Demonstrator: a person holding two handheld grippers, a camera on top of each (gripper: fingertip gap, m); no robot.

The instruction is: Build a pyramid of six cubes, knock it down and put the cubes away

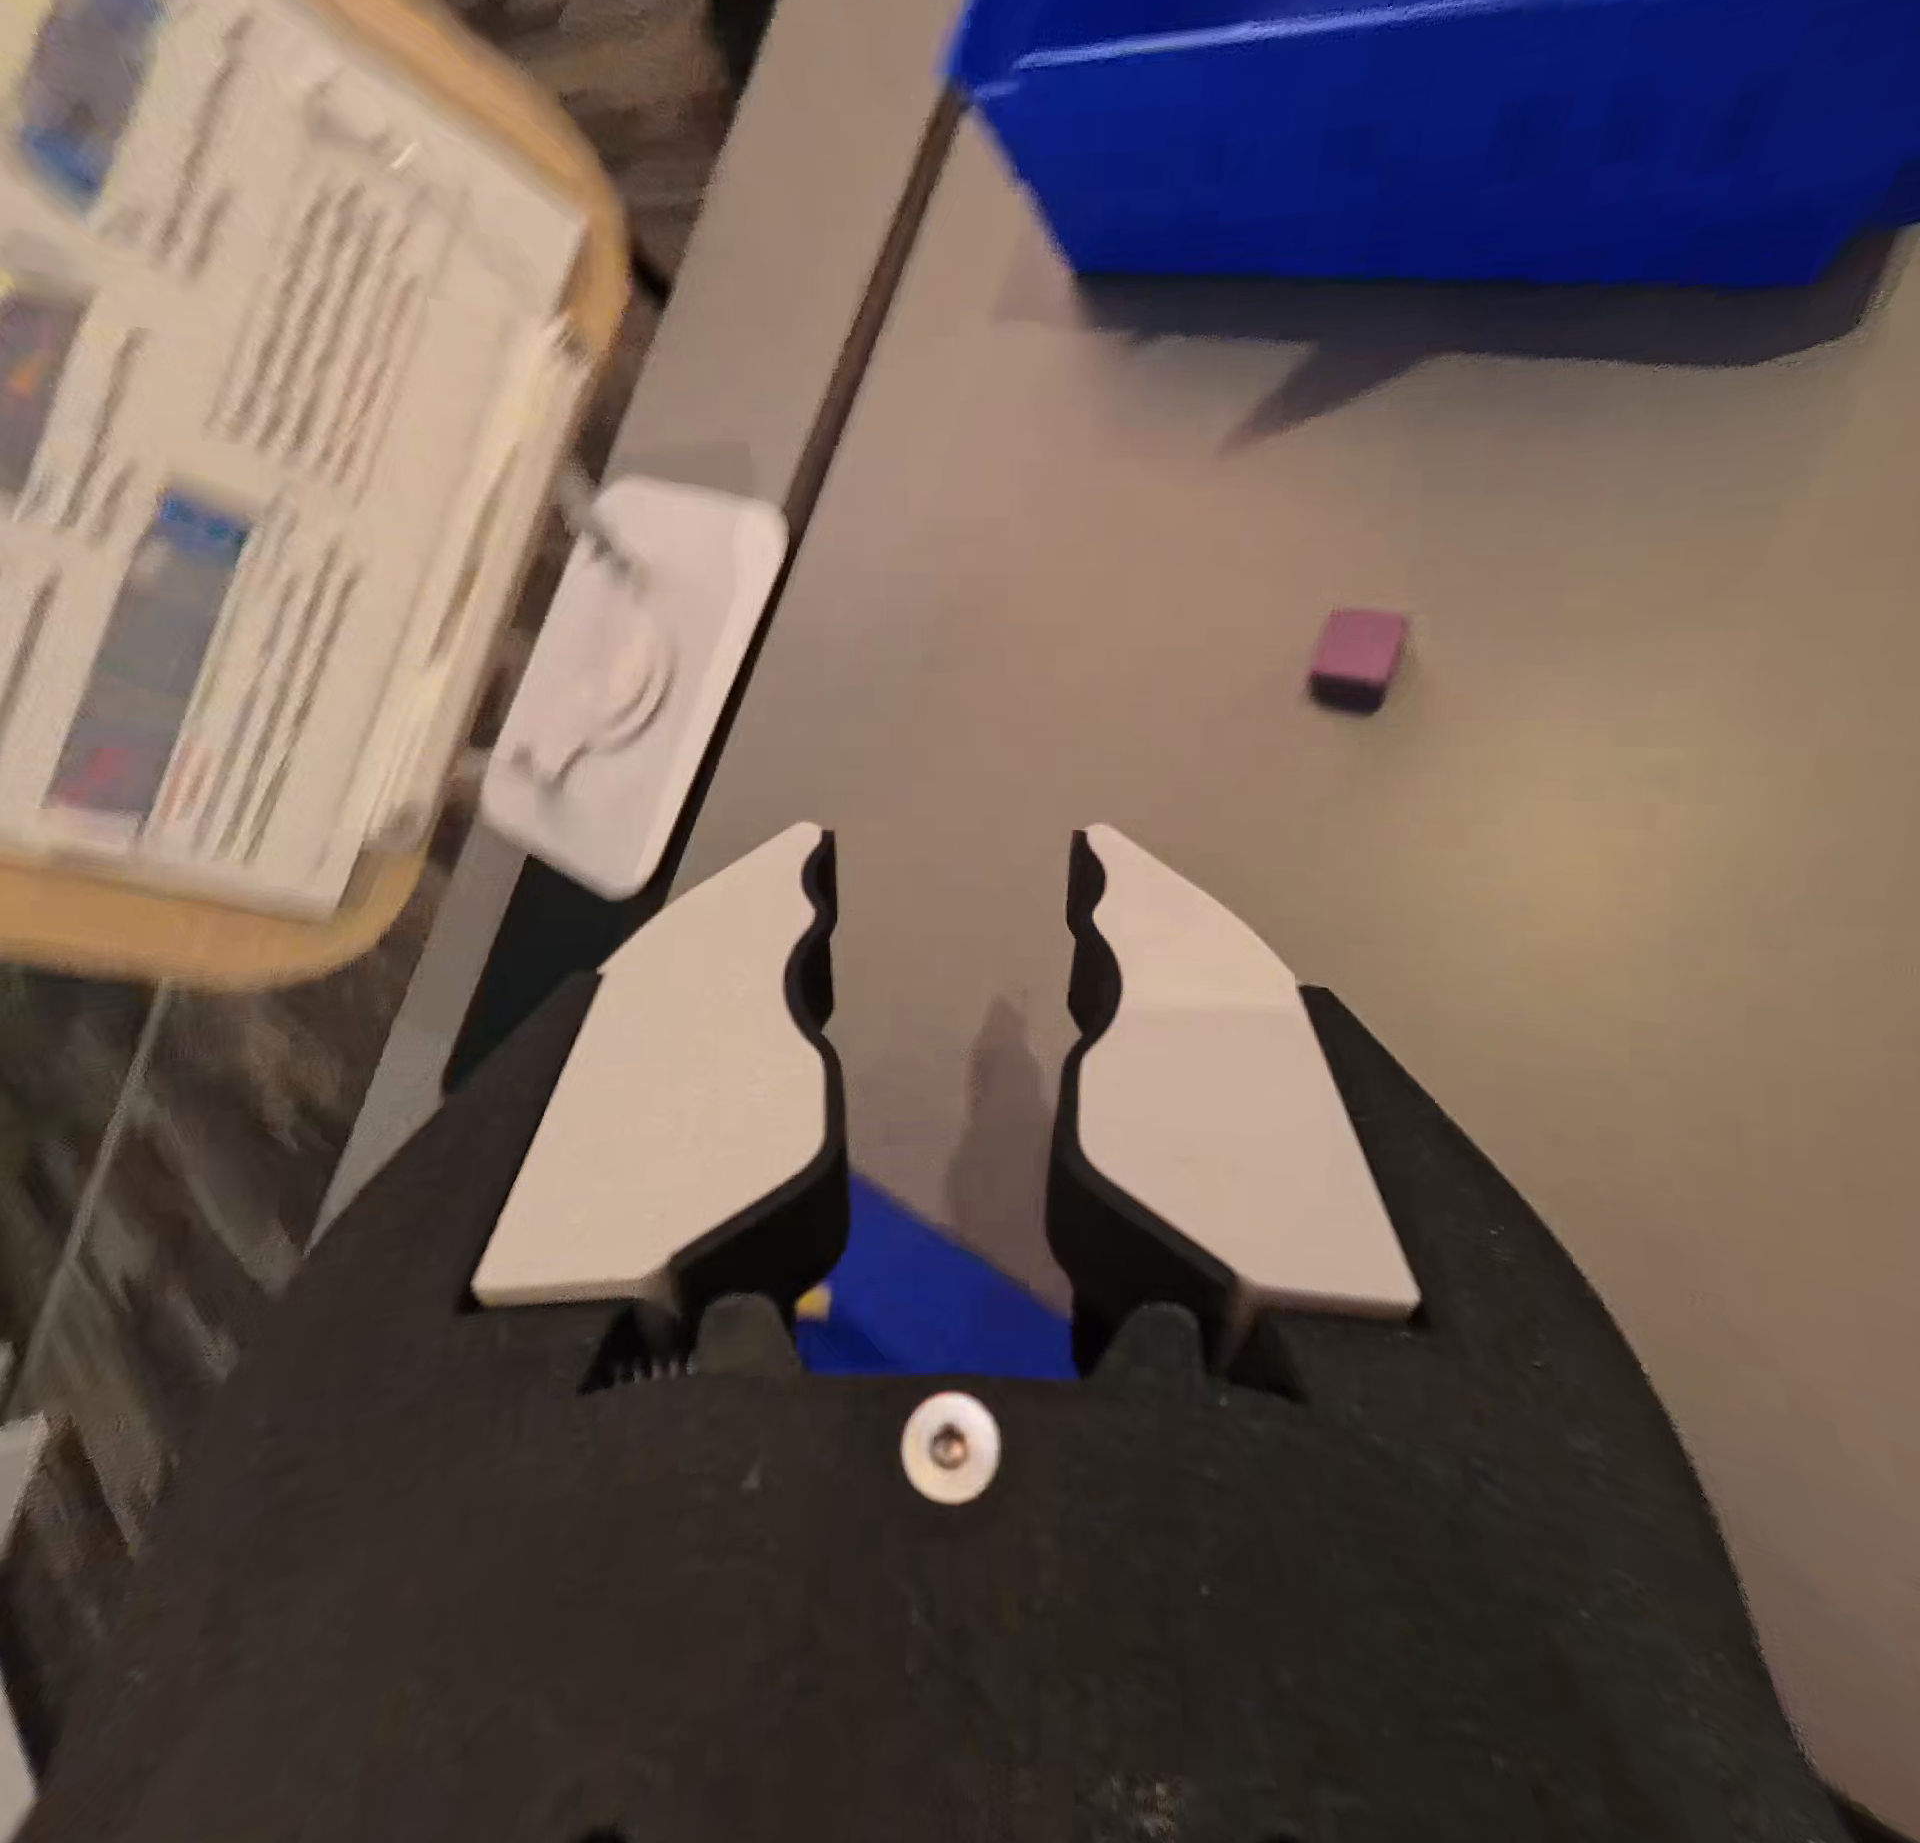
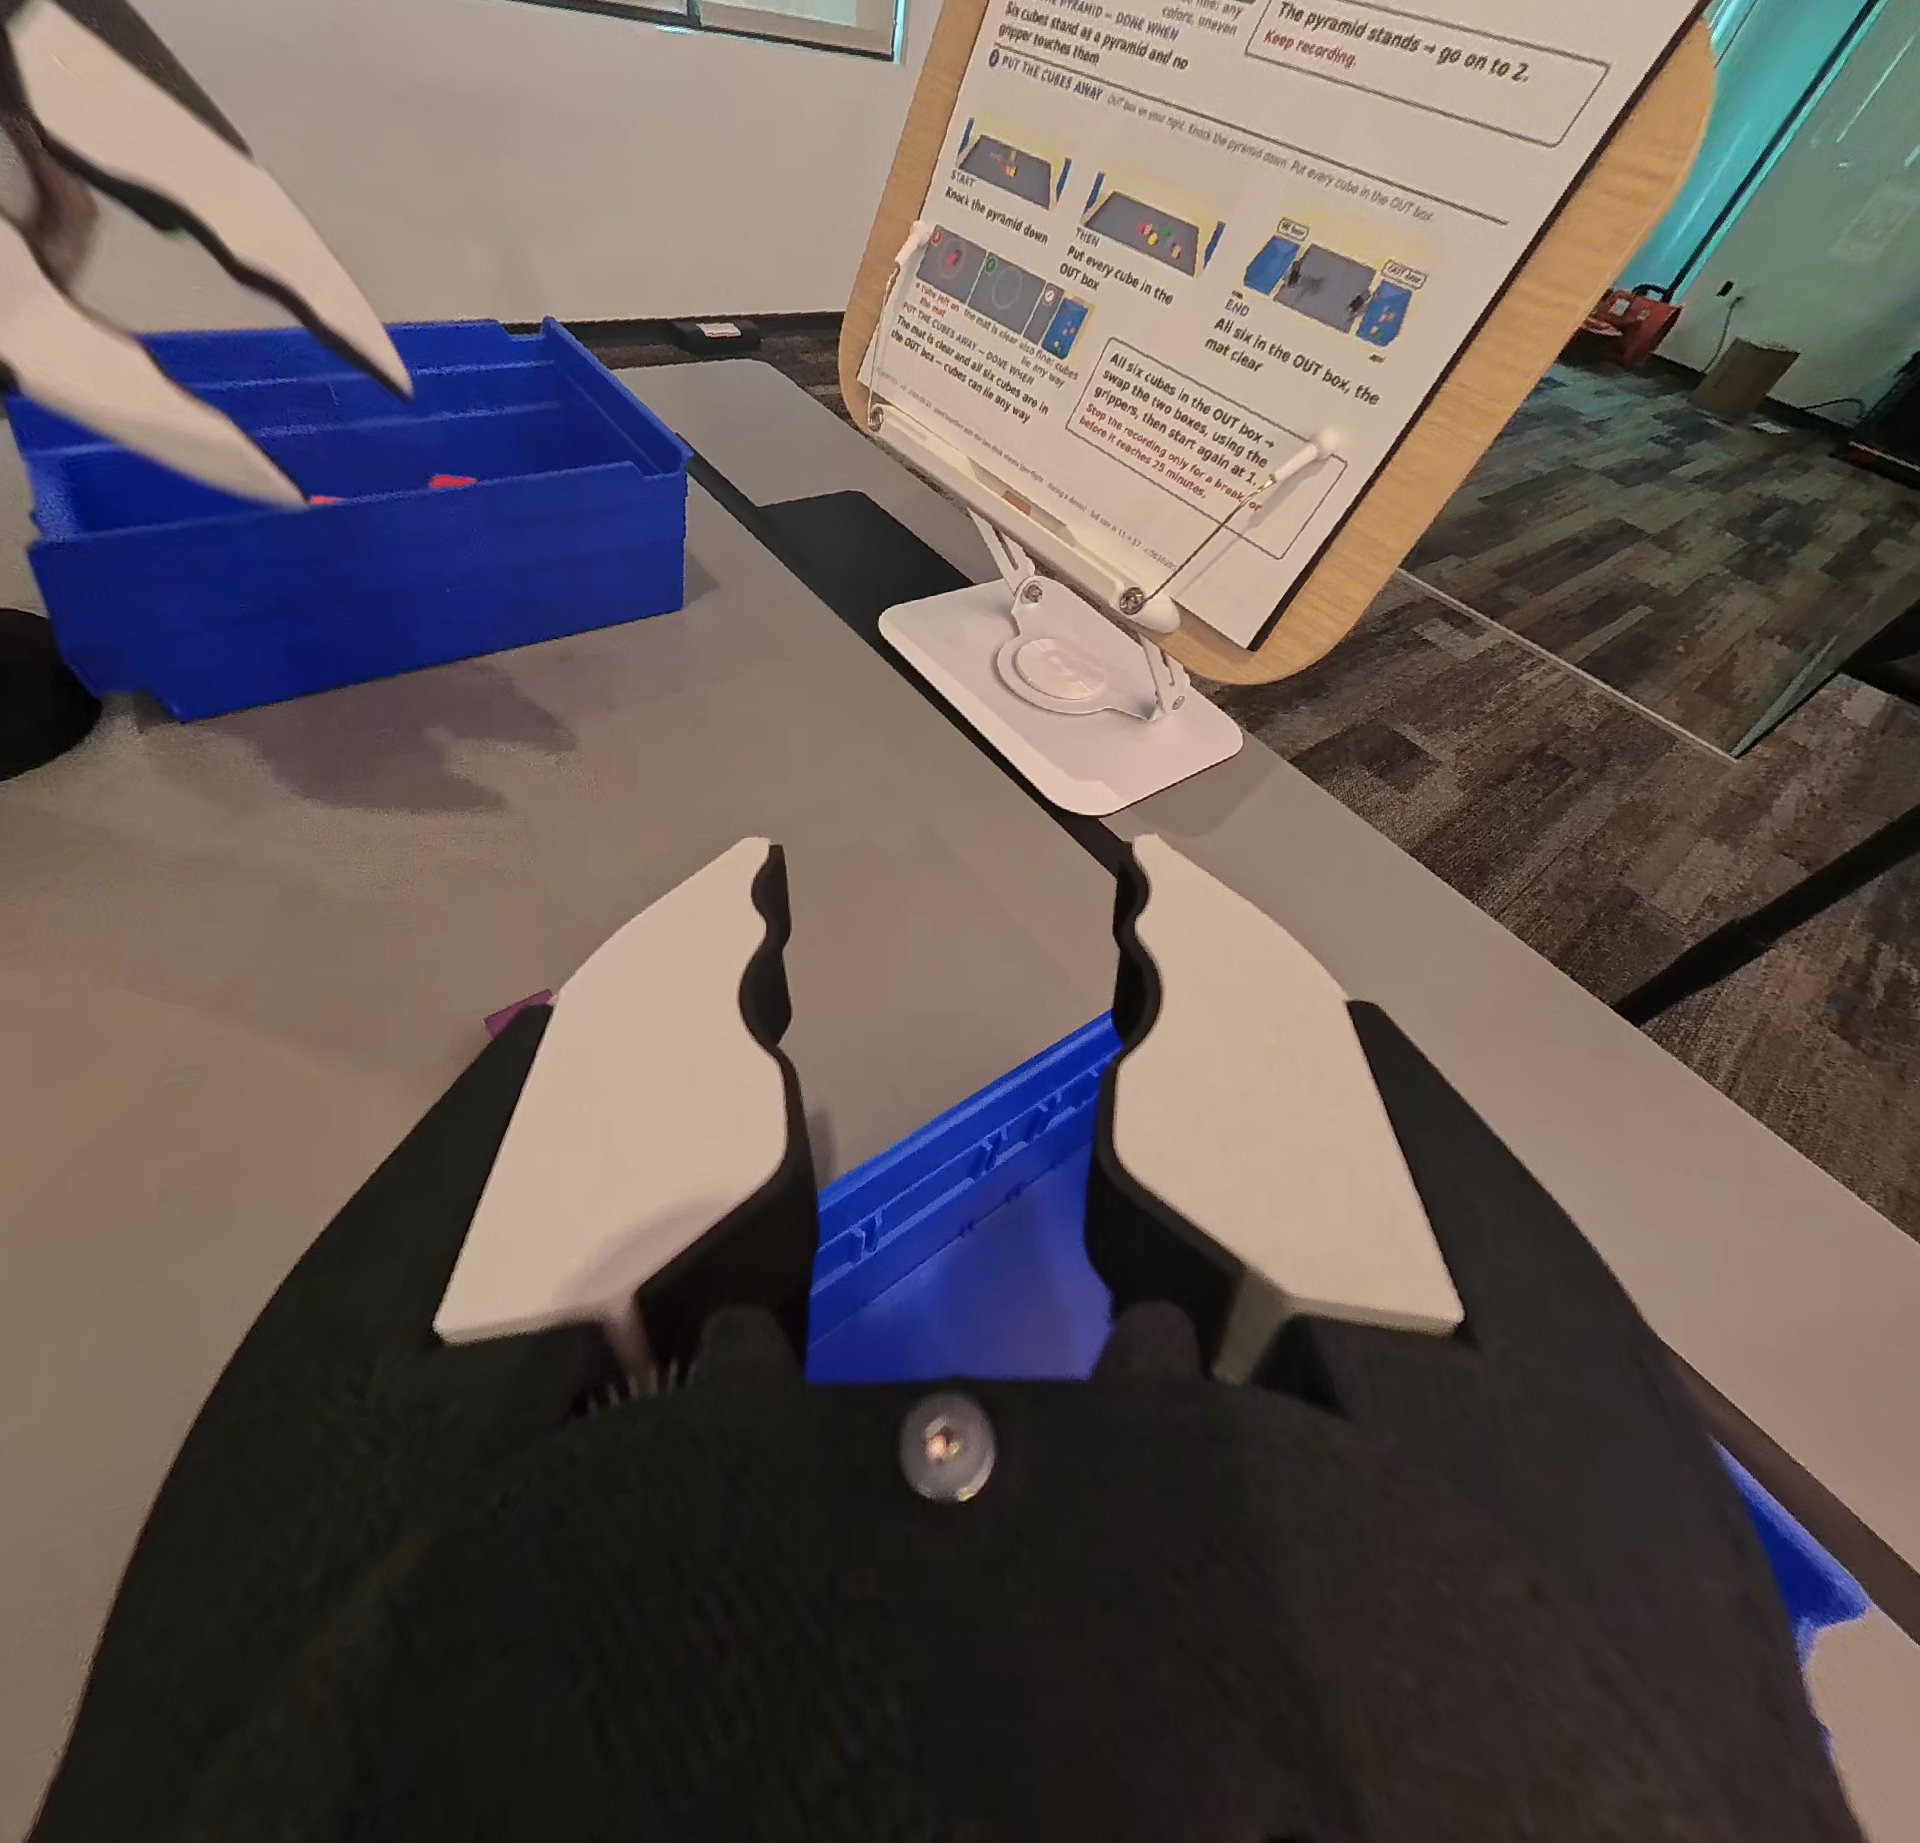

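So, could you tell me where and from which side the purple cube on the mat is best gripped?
Probably from above, closing on two opposite side faces of the purple cube: it lies flat and alone on the grey mat, every side free. The open left gripper looks nearest.

A smooth grey surface [image 2: 312, 910] carries a blue plastic box [image 2: 364, 588] at its far side, a second blue plastic box [image 2: 966, 1222] at the near edge, and a small purple cube [image 1: 1356, 659] lying alone between them. A flat white stand base [image 2: 1060, 697] rests near the surface's edge.
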